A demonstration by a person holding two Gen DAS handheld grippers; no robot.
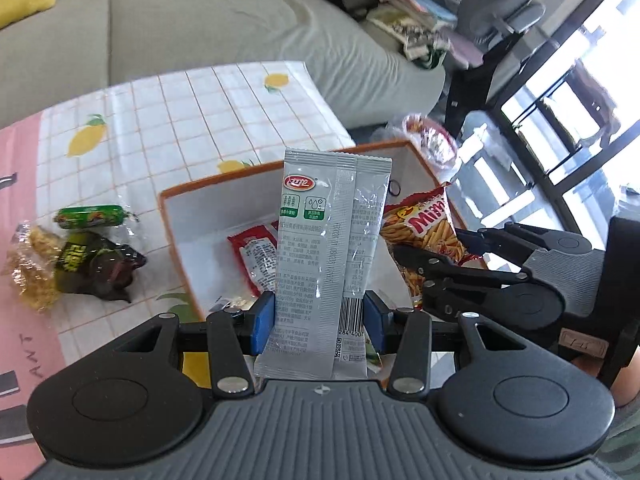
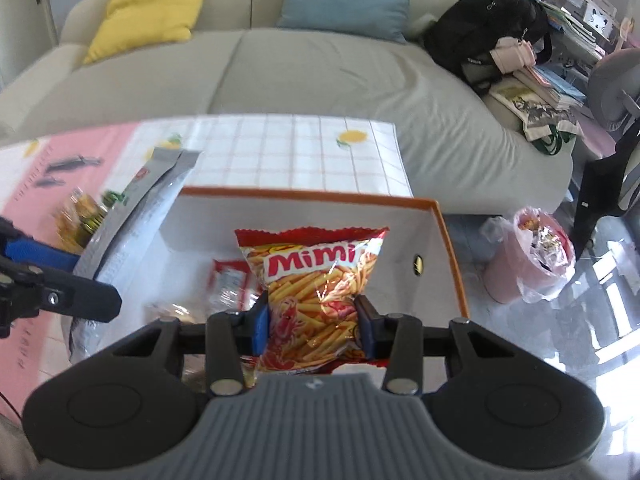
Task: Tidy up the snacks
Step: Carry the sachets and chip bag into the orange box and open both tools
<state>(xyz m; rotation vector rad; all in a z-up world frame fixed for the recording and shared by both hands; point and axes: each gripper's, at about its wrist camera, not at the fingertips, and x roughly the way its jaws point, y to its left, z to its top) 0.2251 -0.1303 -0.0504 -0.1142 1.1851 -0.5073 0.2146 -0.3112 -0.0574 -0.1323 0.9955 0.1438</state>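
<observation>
My left gripper (image 1: 319, 322) is shut on a grey snack packet (image 1: 326, 236) and holds it upright above the near edge of the white box with an orange rim (image 1: 172, 216). My right gripper (image 2: 313, 326) is shut on a red Mimi chips bag (image 2: 316, 280) over the same box (image 2: 444, 232). A red sachet (image 1: 254, 256) lies on the box floor; it also shows in the right wrist view (image 2: 230, 280). The right gripper and Mimi bag (image 1: 430, 228) appear at the right of the left wrist view. The grey packet (image 2: 140, 208) and left gripper's fingers (image 2: 80, 292) appear at the left of the right wrist view.
On the checked tablecloth (image 1: 180, 120) left of the box lie a green sausage (image 1: 90, 216), a dark green packet (image 1: 96, 268) and a crumpled yellow noodle pack (image 1: 34, 268). A grey sofa (image 2: 312, 68) stands behind. A pink bin (image 2: 532, 252) stands on the floor at right.
</observation>
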